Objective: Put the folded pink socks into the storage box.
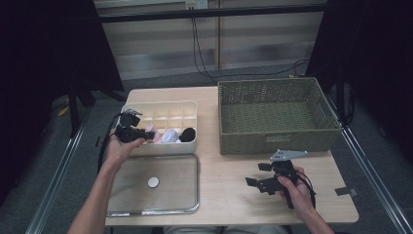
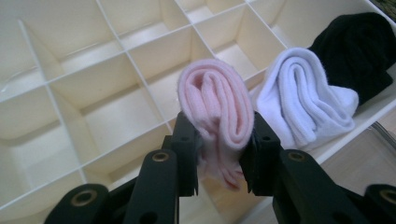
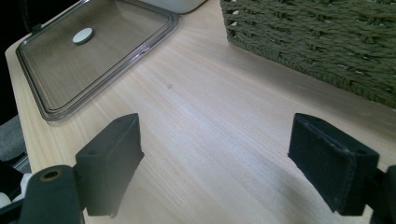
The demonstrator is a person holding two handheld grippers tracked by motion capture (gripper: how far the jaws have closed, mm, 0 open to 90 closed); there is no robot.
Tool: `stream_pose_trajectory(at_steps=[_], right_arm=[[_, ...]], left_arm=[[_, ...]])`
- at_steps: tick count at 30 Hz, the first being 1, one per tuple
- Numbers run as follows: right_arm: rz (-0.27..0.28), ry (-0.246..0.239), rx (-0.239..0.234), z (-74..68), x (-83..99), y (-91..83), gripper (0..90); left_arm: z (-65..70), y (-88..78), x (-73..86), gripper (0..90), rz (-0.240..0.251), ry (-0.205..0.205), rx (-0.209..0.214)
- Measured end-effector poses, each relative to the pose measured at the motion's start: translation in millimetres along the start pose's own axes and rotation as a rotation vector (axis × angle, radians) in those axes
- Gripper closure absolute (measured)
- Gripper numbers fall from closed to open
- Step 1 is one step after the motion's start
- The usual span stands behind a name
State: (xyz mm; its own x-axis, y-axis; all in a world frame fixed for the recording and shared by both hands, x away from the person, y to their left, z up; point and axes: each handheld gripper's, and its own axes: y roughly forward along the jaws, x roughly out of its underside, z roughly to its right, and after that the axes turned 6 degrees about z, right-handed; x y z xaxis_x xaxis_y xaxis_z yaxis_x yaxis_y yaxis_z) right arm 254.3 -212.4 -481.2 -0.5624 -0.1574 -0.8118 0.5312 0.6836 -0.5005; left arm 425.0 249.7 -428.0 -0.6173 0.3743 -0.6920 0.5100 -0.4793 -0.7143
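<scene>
My left gripper (image 2: 219,154) is shut on a rolled pink sock (image 2: 217,109), held over the front row of a cream divided organiser box (image 2: 84,93). A rolled white sock (image 2: 308,93) and a black sock (image 2: 359,49) sit in the front compartments to its right. In the high view the left gripper (image 1: 139,134) hovers at the box's front left, the pink sock (image 1: 152,134) beside the white sock (image 1: 169,135) and black sock (image 1: 188,132). My right gripper (image 3: 233,163) stands open over bare wood, nothing between its pads; it is at the table's front right (image 1: 258,174).
A large green wicker basket (image 1: 277,114) stands at the back right, and its wall (image 3: 317,37) lies just beyond the right gripper. A clear lid (image 1: 153,185) with a white disc lies flat in front of the organiser box (image 1: 160,109). Floor drops off past the table edges.
</scene>
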Motion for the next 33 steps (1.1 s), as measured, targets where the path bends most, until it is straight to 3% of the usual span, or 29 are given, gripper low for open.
stream_pose_trajectory(at_steps=[3,8,10,19,21,22,24,26,28,33], right_arm=[[0.003,-0.009,-0.004,0.3,0.1,0.9,17.0],[0.001,-0.002,-0.002,0.4,0.1,0.8,17.0],[0.000,-0.001,0.000,0.4,0.2,0.9,17.0],[0.000,-0.004,-0.002,0.2,0.4,0.8,17.0],[-0.001,-0.003,-0.003,0.4,0.4,1.0,17.0],[-0.002,-0.002,-0.002,0.4,0.4,1.2,17.0],[-0.004,-0.002,-0.001,0.1,0.5,1.7,17.0],[-0.006,-0.007,-0.006,0.0,0.7,2.3,17.0],[-0.005,0.000,-0.004,-0.8,0.9,2.5,17.0],[-0.003,0.003,-0.002,-0.4,1.1,2.5,17.0]], left_arm=[[2.9,6.8,1.1,69.5,-0.036,0.012,0.026],[5.0,9.4,0.7,69.0,-0.031,0.014,0.028],[3.0,8.2,0.4,67.4,-0.034,-0.003,0.043],[-3.6,4.0,-2.6,51.6,0.004,-0.039,0.042],[-3.7,3.9,-2.6,55.0,0.013,-0.041,0.050],[-3.7,3.9,-2.6,62.6,0.005,-0.036,0.056],[-2.6,7.1,-2.1,69.3,-0.037,-0.027,0.064],[-1.9,11.1,-0.6,70.3,-0.053,-0.030,0.061],[-1.7,12.4,0.6,70.7,-0.039,-0.043,0.066],[0.4,15.0,1.3,71.5,-0.085,-0.018,0.084]])
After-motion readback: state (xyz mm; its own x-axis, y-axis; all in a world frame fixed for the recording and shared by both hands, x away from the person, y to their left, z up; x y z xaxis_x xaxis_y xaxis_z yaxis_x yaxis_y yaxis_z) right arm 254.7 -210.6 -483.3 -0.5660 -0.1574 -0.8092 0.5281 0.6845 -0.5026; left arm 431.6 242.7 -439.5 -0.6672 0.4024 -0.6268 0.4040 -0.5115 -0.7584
